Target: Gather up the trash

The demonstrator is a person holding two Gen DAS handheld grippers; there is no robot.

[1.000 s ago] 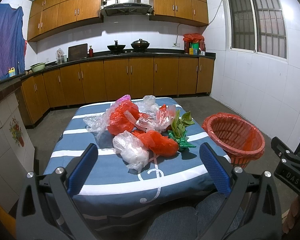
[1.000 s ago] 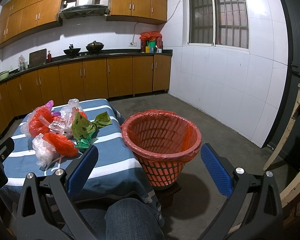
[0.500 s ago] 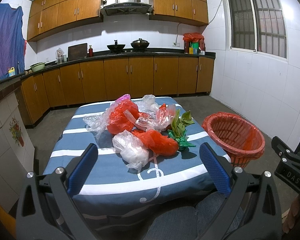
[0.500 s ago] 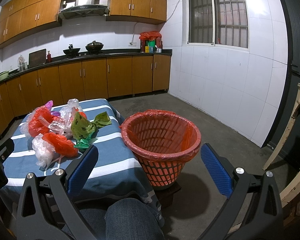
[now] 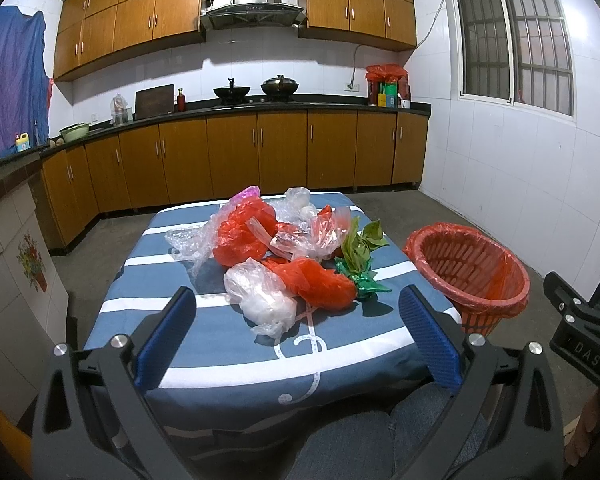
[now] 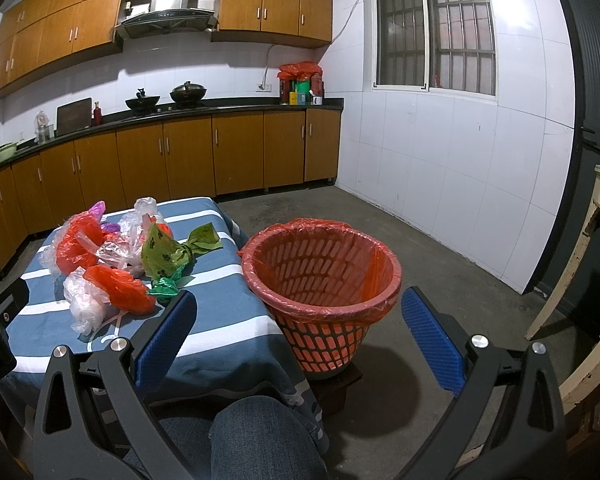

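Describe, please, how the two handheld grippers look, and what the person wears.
Both the left gripper and the right gripper have a black frame with triangular cut-outs and silver screws. Each has two flat fingers with ribbed blue pads. In the left wrist view the right gripper's black body shows white letters "DAS". The person wears blue jeans.

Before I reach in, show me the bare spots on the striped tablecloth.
Bare cloth runs along the near edge of the blue-and-white striped tablecloth, between the left gripper and the crumpled clear plastic bag. The left strip is free. The middle is crowded with bags up to the green leaf-print bag.
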